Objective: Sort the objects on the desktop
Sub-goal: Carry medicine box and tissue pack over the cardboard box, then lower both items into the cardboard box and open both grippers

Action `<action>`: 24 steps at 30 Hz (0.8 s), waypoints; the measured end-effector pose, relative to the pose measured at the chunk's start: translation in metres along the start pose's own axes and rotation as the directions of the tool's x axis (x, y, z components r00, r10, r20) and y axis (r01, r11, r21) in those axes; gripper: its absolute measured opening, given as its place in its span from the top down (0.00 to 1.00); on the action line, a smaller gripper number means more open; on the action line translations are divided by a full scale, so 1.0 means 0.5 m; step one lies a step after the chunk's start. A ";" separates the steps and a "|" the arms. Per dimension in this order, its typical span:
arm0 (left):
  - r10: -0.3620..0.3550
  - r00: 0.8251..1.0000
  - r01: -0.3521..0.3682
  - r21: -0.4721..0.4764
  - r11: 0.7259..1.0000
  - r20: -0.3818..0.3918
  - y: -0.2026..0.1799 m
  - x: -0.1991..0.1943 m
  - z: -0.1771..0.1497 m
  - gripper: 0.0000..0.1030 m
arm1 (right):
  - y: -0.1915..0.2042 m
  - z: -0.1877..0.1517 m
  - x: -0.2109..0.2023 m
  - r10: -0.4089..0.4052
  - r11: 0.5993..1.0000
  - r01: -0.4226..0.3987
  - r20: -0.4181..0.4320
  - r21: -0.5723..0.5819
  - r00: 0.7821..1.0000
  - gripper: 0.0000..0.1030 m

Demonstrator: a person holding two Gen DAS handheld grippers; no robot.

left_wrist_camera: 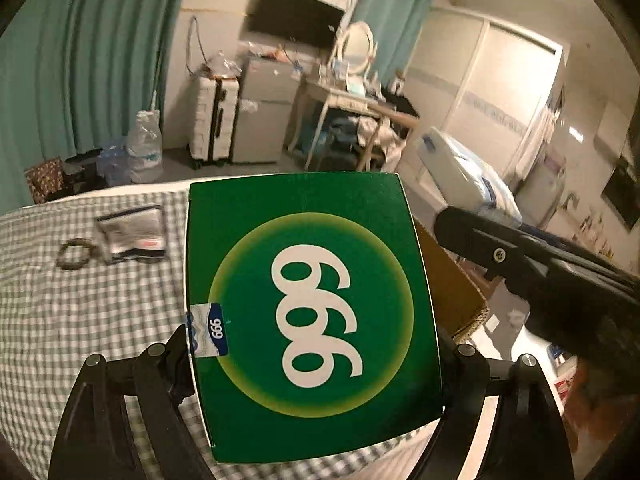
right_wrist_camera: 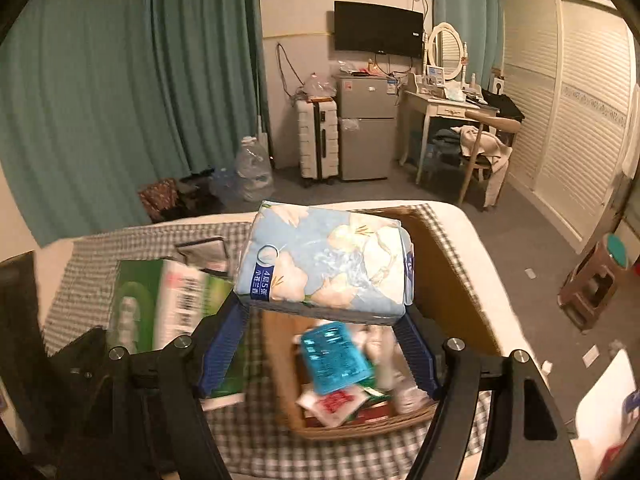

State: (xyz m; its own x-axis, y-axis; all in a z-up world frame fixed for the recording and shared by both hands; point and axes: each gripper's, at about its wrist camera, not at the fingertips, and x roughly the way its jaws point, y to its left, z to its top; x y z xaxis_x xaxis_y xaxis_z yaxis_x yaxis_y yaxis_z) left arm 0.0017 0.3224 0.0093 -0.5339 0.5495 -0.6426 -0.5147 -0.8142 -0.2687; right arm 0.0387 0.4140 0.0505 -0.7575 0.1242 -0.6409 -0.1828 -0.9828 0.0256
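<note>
Checked grey-white cloth (left_wrist_camera: pixel 80 312) covers the bed; left gripper (left_wrist_camera: pixel 316 360) clamps a flat green "999" cardboard box (left_wrist_camera: pixel 312 312), hiding the middle, silver pouch (left_wrist_camera: pixel 134 232) beyond. Right view: right gripper (right_wrist_camera: pixel 324 312) squeezes a blue floral tissue pack (right_wrist_camera: pixel 324 260) above a cluttered wicker basket (right_wrist_camera: pixel 360 428).

My left gripper (left_wrist_camera: pixel 316 360) is matte black, its two arms built of angular, ribbed links pinned with round silver screw heads. My right gripper (right_wrist_camera: pixel 320 320) has the same black frame and silver pivots, but its fingers (right_wrist_camera: pixel 222 340) wear ridged blue pads. Seen from the left, it shows a single cross-head screw.
</note>
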 end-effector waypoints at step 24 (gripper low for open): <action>-0.045 0.999 0.044 0.054 0.998 0.016 0.000 0.014 0.057 0.00 | -0.066 0.003 -0.038 0.091 0.975 -0.116 0.138 0.191 0.986 0.06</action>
State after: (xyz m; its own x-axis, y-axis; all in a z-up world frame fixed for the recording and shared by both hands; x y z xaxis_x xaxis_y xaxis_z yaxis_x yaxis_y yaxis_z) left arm -0.0209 0.3318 0.0251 -0.5210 0.5887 -0.6181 -0.5731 -0.7779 -0.2578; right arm 0.0582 0.4442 0.0631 -0.8503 0.0523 -0.5238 -0.2095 -0.9465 0.2456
